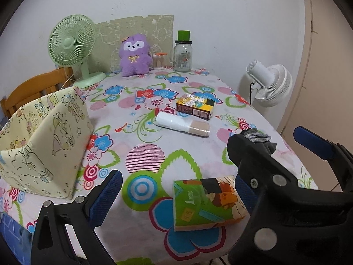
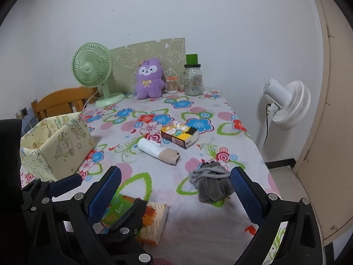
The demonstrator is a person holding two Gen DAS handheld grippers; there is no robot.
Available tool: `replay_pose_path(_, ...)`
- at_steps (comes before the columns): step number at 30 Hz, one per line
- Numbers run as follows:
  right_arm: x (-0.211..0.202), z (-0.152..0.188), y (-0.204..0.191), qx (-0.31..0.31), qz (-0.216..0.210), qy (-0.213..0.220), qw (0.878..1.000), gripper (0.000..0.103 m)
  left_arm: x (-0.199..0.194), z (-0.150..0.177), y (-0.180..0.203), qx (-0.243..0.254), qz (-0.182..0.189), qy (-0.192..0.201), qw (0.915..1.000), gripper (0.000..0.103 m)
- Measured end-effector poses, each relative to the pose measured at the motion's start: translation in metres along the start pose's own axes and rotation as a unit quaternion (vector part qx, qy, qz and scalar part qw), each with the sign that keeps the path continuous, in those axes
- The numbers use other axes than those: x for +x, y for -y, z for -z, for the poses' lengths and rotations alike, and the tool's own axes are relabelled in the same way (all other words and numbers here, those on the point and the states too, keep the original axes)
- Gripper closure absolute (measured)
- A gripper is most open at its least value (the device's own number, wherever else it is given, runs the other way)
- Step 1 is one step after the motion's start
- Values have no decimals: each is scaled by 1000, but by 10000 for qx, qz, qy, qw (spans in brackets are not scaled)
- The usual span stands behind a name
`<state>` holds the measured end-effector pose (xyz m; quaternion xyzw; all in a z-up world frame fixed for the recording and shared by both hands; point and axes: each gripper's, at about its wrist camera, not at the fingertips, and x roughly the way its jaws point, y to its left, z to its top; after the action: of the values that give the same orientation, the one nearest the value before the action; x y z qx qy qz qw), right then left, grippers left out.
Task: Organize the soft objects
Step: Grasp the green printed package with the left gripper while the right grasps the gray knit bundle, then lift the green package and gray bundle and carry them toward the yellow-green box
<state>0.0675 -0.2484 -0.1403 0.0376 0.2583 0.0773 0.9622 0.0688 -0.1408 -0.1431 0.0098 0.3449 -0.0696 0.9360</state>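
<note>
The table cover (image 2: 198,220) is soft printed cloth. The purple bear (image 2: 150,79) looks fuzzy. The grey sock (image 2: 211,185) is knit cloth (a bit rough). The storage box (image 2: 55,148) looks like matt fabric. The jar (image 2: 193,81) is shiny glass. The gripper pads (image 2: 245,190) are bumpy blue rubber.

A: Left hand-held gripper (image 1: 178,196), jaws spread wide, low and level!
B: And the right hand-held gripper (image 2: 174,194) gapes too, just beside it, both pointing forward.
</note>
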Motion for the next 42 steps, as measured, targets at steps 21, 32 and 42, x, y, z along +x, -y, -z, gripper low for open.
replay_pose_path(21,22,22,21,-64,449,-268,9986,3,37,18,19,91,214,-496,9985,26)
replay_pose_path(32,38,12,28,77,596,-250,9979,3,51,5,18,37,172,-521,9985,28)
replay_pose_path(42,73,8,43,430,579,-794,9942,21,66,-6,25,243,116,-517,9983,28)
